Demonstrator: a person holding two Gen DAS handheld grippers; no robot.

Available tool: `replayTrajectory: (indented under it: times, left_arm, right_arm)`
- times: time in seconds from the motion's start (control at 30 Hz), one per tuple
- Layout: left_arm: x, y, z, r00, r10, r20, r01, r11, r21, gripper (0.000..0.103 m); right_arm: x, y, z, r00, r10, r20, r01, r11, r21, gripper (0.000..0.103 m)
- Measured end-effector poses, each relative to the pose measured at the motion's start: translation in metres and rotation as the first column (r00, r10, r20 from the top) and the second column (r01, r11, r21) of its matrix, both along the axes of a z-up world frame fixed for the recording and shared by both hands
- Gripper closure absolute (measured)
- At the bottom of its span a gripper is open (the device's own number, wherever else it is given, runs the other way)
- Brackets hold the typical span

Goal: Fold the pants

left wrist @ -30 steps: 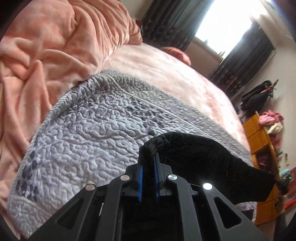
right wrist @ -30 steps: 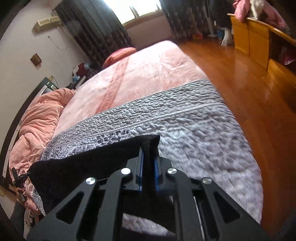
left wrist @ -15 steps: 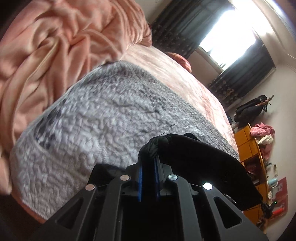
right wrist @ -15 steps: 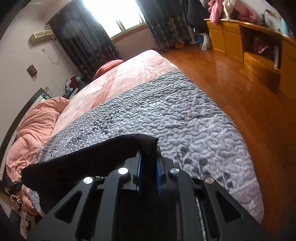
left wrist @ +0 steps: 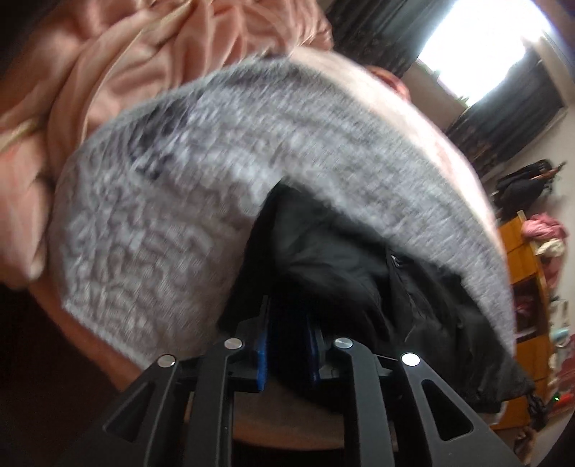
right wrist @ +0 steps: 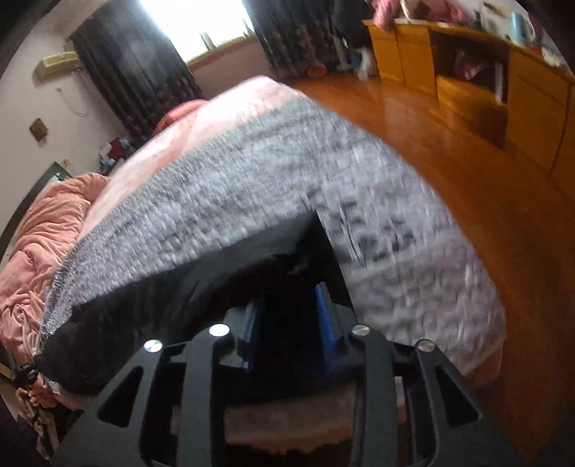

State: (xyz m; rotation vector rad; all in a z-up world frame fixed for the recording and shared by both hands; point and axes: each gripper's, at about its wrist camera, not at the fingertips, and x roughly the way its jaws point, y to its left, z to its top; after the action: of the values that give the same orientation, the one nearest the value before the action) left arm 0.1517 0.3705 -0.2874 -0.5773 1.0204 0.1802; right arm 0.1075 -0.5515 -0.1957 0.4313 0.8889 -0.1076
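At the far left of the bed (left wrist: 424,118) a rumpled pink duvet (left wrist: 118,68) is heaped beside the gray quilted cover (left wrist: 187,186) that lies across the bed's near end. The black pants (left wrist: 359,266) lie on that gray cover along its near edge, stretched from one gripper to the other, and both views are smeared by motion blur. In the left wrist view the left gripper (left wrist: 287,337) has its blue-padded fingers (left wrist: 262,345) parted only a little, and they are opening; dark cloth of the pants sits in the narrow gap, though I cannot tell whether the pads press on it. Further right, in the right wrist view, the right gripper (right wrist: 291,323) shows a clearly wider gap between its blue fingers (right wrist: 329,319), which are also opening; the pants (right wrist: 172,309) lie between them but the pads stand off the cloth. To the right of the bed runs a polished wooden floor (right wrist: 485,201), and along the far right wall stands a yellow wooden cabinet (right wrist: 532,104) with clothes piled on top. Dark curtains (right wrist: 136,68) frame a bright window (right wrist: 190,25) beyond the bed.
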Motion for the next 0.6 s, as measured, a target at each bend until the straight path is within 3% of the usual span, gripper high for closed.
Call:
replayTrajectory:
  times: [0.1,0.2,0.27,0.4,0.5,0.6]
  left_arm:
    - [-0.014,0.003,-0.025,0.993,0.058,-0.102,-0.055,0.998,0.035,0.086]
    - [-0.034,0.013,-0.035,0.980,0.151,-0.131,-0.148,0.988,0.033,0.063]
    - [-0.049,0.017,-0.030,0.974,0.203,-0.100,-0.202,0.979,0.019,0.048]
    - [-0.077,0.019,-0.014,0.954,0.298,-0.006,-0.298,0.954,-0.039,0.040]
    - [-0.080,0.010,-0.009,0.957,0.284,0.056,-0.279,0.956,-0.086,0.030]
    - [-0.063,-0.002,-0.017,0.973,0.229,0.023,-0.227,0.971,-0.073,0.030]
  right_arm:
    - [-0.014,-0.002,-0.020,0.997,-0.047,-0.054,0.049,0.998,0.037,0.053]
    - [-0.035,-0.010,-0.038,0.990,-0.104,-0.099,0.114,0.989,0.099,0.043]
    - [-0.046,-0.015,-0.045,0.985,-0.129,-0.115,0.146,0.977,0.154,0.042]
    - [-0.068,-0.021,-0.059,0.977,-0.181,-0.113,0.207,0.934,0.292,0.039]
    - [-0.078,-0.016,-0.065,0.973,-0.206,-0.108,0.232,0.903,0.361,0.035]
    - [-0.082,-0.005,-0.071,0.973,-0.207,-0.102,0.231,0.885,0.405,0.034]
